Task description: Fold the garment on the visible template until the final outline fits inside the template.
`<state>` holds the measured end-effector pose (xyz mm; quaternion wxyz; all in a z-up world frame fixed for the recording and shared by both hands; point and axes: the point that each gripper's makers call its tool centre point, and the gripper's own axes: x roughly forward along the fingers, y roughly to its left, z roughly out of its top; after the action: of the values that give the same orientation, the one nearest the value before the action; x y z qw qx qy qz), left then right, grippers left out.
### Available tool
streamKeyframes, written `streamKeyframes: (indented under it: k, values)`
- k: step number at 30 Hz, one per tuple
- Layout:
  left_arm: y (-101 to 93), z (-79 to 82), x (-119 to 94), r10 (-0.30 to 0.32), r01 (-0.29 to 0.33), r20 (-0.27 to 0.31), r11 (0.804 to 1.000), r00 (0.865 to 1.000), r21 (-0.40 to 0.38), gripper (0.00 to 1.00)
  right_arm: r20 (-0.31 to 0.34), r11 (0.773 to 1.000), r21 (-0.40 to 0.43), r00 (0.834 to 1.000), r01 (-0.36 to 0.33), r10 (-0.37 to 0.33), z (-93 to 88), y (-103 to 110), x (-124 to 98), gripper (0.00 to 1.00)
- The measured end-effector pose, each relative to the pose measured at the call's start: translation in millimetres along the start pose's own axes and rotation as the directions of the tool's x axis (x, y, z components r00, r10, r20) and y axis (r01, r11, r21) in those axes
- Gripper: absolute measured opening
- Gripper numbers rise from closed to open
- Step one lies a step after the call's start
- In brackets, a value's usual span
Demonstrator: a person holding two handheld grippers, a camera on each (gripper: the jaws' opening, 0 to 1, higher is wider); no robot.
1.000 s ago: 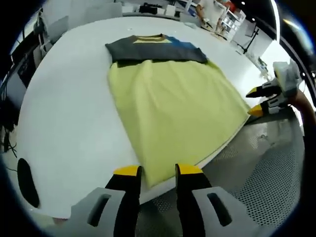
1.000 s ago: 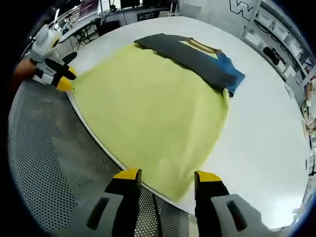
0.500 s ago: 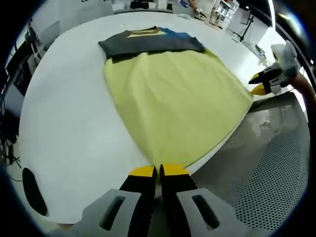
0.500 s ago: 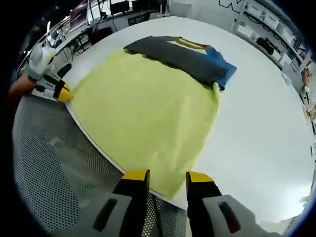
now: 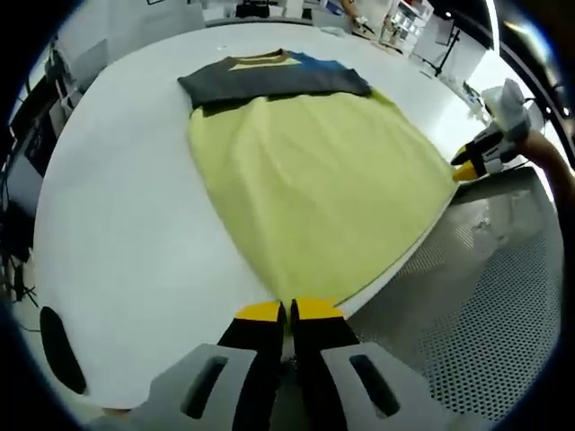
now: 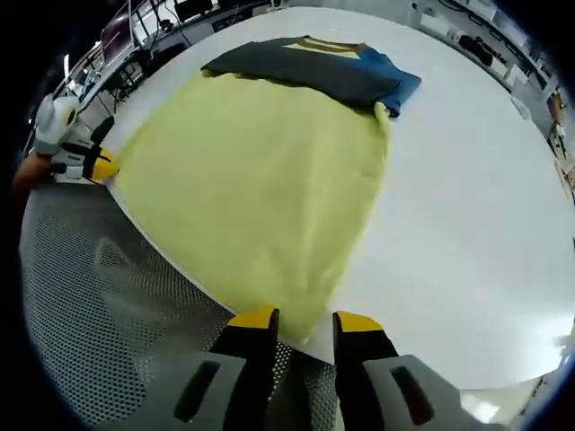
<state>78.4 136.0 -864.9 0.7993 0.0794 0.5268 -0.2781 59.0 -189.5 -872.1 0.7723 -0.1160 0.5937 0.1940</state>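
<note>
Garment (image 5: 314, 180) — a yellow-green body with a dark grey, blue and yellow top band — lies spread flat on the white bench (image 5: 117, 224), its hem reaching the bench edge above a perforated grey surface (image 5: 485, 314). At one hem corner the left hand-held gripper (image 5: 286, 312) has its yellow-tipped jaws pressed together on the fabric. At the other hem corner the right hand-held gripper (image 6: 294, 320) has its jaws slightly apart — straddling the cloth edge, not clamped.
</note>
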Motion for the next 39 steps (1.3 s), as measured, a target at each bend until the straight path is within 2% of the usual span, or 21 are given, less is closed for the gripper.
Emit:
streamKeyframes:
  k: [2,4,7,12,13,20,24,28,31,32,34,39]
  values:
    - [0.1,0.1,0,0.0,0.0,0.0,1.0,1.0,0.003,0.0,0.006,0.999,-0.036,1.0,0.024,-0.023,0.7,-3,0,0.19]
    - [0.1,0.0,0,0.0,0.0,0.0,1.0,1.0,0.003,0.0,0.0,1.0,-0.018,1.0,0.015,-0.015,-0.5,-1,0,0.19]
    - [-0.2,0.7,1,-0.004,0.004,0.001,1.0,1.0,0.01,0.0,0.003,0.999,-0.05,1.0,0.019,-0.019,-0.1,0,0,0.16]
    - [-2.3,1.0,1,-0.01,0.01,0.003,1.0,1.0,0.014,0.0,-0.002,0.993,-0.118,1.0,-0.008,0.008,-0.8,10,2,0.0]
    - [-2.4,1.0,1,-0.009,0.009,0.003,1.0,1.0,0.017,0.0,-0.01,0.992,-0.128,1.0,-0.015,0.014,-2.0,9,2,0.0]
    - [-2.1,-1.7,1,-0.011,0.012,-0.01,0.999,1.0,0.047,0.0,0.013,0.996,-0.085,1.0,0.005,-0.004,0.7,4,-5,0.0]
    - [-4.1,-3.3,1,-0.018,0.019,-0.018,0.998,1.0,0.064,0.0,-0.019,0.998,-0.062,1.0,-0.011,0.01,-8.6,1,-2,0.0]
    - [-5.4,-4.8,1,-0.021,0.023,-0.027,0.997,0.999,0.069,0.0,-0.015,0.998,-0.063,1.0,-0.008,0.007,-7.9,1,-3,0.0]
    - [-5.9,-4.8,1,-0.026,0.028,-0.026,0.998,0.999,0.059,0.0,-0.001,0.999,-0.05,1.0,-0.013,0.013,-5.6,1,-5,0.0]
    - [-6.0,-2.5,-2,-0.034,0.035,-0.013,0.999,0.999,0.037,0.0,0.023,0.999,-0.02,0.999,-0.036,0.037,-1.7,4,-8,0.0]
    - [-6.9,-1.0,-6,-0.043,0.043,0.002,0.999,0.999,0.011,0.0,0.026,0.999,-0.014,0.999,-0.042,0.042,-1.1,3,-12,0.0]
    - [-13.3,-3.3,-8,-0.05,0.05,0.002,0.998,0.999,0.026,0.0,0.021,0.999,-0.022,0.999,-0.043,0.044,-1.9,2,-21,0.0]
